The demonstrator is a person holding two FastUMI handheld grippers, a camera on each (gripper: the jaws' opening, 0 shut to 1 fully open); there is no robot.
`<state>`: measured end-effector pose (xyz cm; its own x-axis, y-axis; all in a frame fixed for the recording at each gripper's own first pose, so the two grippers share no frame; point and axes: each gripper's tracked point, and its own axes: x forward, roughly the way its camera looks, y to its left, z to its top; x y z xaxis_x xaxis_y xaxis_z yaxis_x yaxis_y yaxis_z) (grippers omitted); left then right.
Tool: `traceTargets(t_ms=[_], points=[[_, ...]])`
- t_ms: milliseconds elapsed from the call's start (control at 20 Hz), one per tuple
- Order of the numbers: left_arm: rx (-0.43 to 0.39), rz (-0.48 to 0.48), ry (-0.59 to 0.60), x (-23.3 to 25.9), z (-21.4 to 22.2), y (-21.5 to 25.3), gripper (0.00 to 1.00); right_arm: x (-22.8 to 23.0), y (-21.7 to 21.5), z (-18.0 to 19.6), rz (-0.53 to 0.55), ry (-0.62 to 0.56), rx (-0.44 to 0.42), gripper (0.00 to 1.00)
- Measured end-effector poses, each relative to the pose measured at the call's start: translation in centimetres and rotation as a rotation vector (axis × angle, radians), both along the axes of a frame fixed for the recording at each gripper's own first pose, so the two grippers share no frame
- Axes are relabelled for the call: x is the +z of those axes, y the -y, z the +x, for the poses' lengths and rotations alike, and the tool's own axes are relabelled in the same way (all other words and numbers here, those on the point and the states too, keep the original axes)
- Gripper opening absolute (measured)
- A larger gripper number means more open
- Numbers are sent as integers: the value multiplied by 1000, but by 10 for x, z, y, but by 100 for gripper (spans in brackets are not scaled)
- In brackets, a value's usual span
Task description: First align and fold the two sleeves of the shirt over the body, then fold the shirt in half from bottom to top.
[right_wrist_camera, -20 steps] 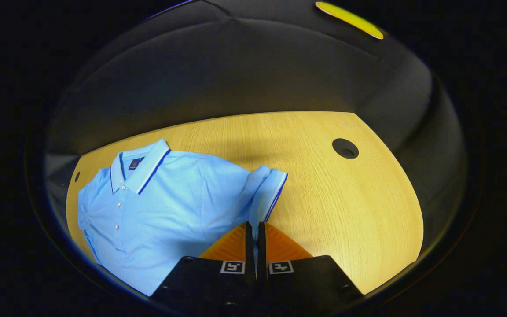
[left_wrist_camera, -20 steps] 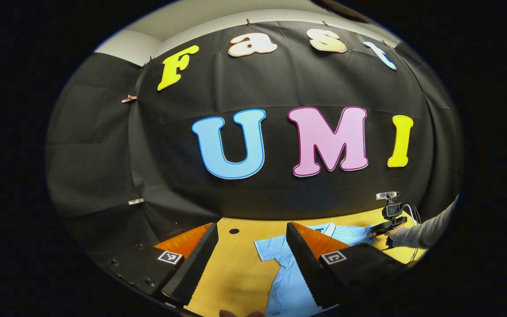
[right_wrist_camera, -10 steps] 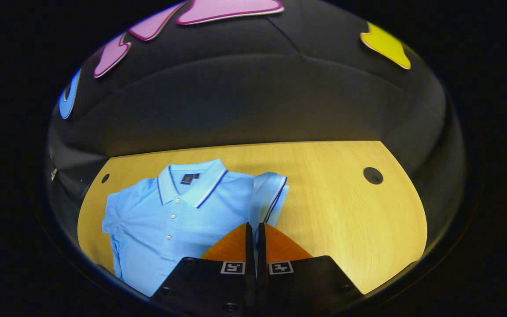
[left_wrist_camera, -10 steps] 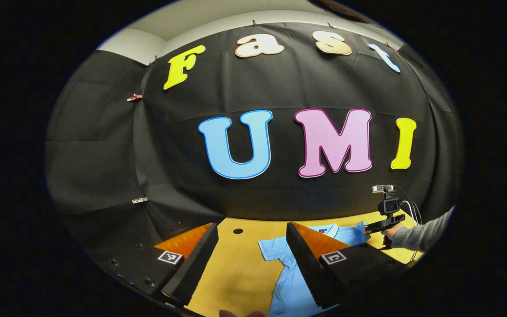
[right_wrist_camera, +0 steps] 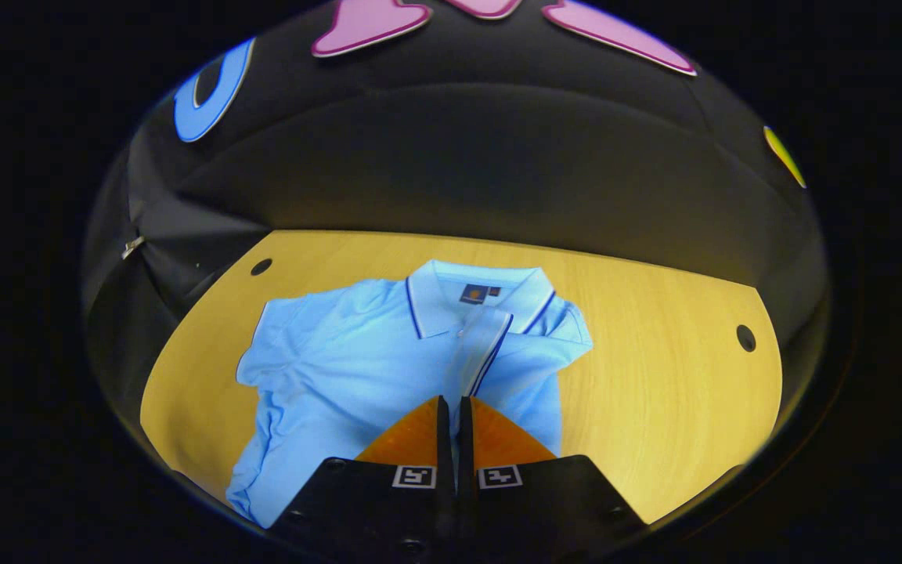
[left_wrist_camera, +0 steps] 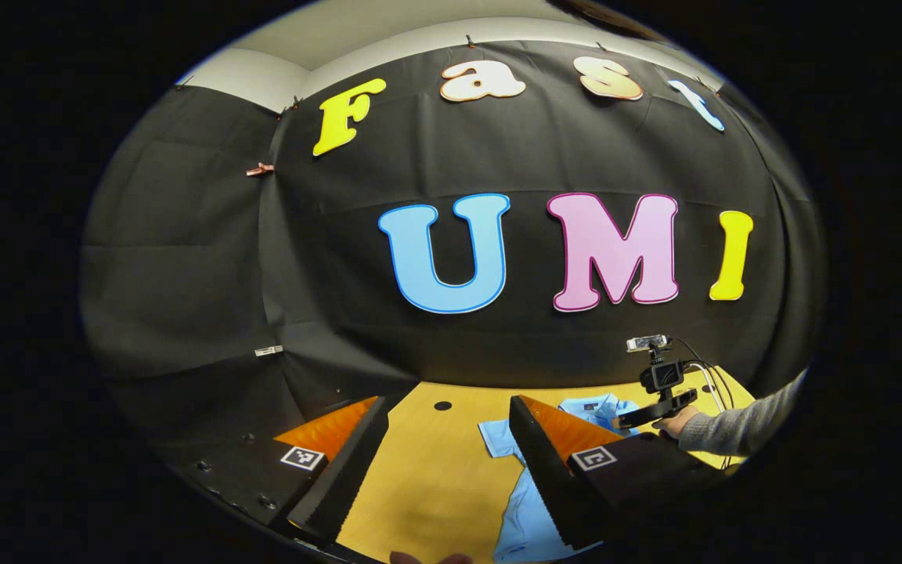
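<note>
My right gripper is pinched tight on the cuff of the shirt's sleeve; both fingers press on the fabric, with no gap between them beyond the cloth. The sleeve is lifted off the table and drawn inward, so it stands over the chest just below the collar.

The shirt lies face up on the wooden table, collar toward the booth wall, buttons showing. Its other sleeve lies flat, spread out to the side. The lower hem runs out of sight beneath my right gripper's body.

My left gripper hangs with its jaws wide apart and nothing between them, above the near part of the table. In the left gripper view part of the shirt shows past one finger. Farther off in that view, the right gripper is over the shirt's collar end, held by a hand in a grey sleeve.
</note>
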<state>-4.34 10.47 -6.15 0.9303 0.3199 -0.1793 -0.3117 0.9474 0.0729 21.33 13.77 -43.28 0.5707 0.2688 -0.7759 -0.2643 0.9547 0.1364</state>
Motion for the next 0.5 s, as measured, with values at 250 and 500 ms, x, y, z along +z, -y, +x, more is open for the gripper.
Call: traceTargets(t_ms=[250,500], points=[[29,-3,-9,-2,-10,-11,99,-22,-32,-17,-34,-45,81,5],[43,-5,-11,-4,-12,-18,99,-31,-43,-23,-58,-54,115,5]])
